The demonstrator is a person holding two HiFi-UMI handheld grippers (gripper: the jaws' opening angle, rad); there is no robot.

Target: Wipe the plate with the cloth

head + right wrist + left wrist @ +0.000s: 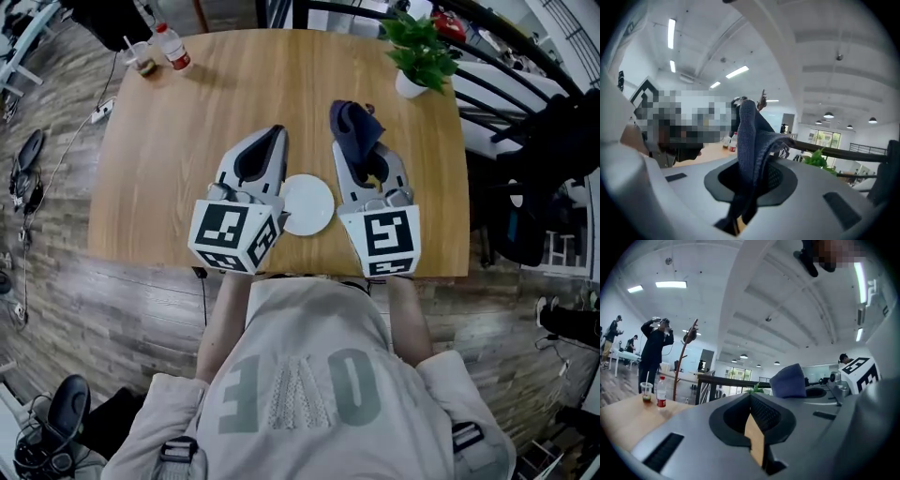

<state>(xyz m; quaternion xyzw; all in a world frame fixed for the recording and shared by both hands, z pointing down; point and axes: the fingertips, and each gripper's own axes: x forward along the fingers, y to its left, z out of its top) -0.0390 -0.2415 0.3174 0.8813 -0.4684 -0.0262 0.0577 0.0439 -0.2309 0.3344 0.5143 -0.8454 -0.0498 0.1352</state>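
Note:
A small white plate [309, 204] lies on the wooden table [187, 178] near its front edge, between and below my two raised grippers. My left gripper [274, 137] points away from me over the table, to the left of the plate; its jaws [751, 398] are shut with nothing between them. My right gripper [351, 142] is held to the right of the plate, shut on a dark blue cloth [357, 125]. The cloth [749, 140] sticks up out of the closed jaws and droops over. The left gripper view also catches the cloth [789, 380] off to the right.
A potted green plant [419, 52] stands at the table's far right corner. A bottle with a red label [172, 47] and a plastic cup with a straw [142, 58] stand at the far left corner. Dark chairs and gear [553, 159] crowd the right side.

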